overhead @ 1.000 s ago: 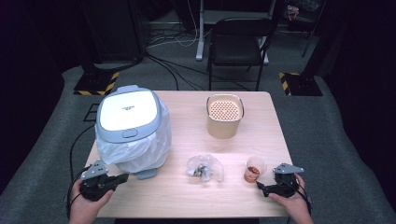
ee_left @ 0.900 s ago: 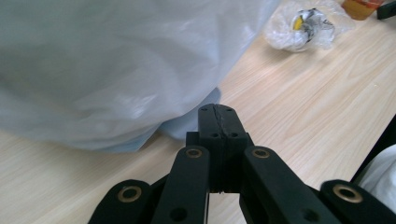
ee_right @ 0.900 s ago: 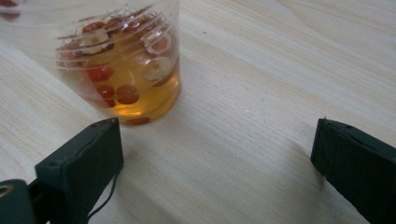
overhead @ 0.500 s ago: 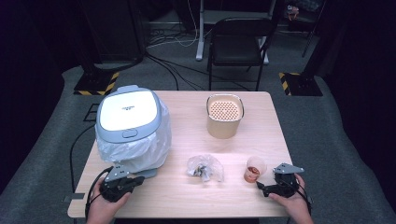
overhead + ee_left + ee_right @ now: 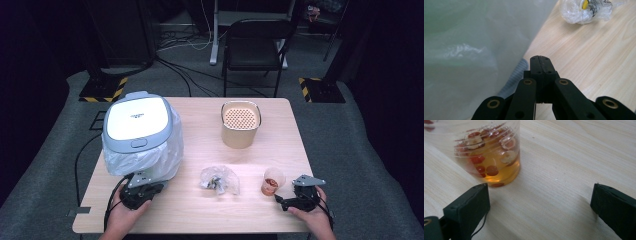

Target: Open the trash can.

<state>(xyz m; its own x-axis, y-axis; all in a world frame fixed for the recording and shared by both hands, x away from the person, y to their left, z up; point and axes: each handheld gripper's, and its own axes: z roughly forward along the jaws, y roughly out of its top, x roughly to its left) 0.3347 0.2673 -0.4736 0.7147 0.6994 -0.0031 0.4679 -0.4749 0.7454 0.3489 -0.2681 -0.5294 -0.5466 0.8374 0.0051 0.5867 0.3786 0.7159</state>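
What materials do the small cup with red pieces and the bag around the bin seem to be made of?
The cup looks like clear, glossy plastic: amber liquid and red pieces show through its wall. The bag seems to be thin, translucent plastic film, crinkled, with soft shine.

One lidded bin (image 5: 137,131), one canister (image 5: 240,124), one cup (image 5: 273,181), one crumpled wrapper (image 5: 219,179).
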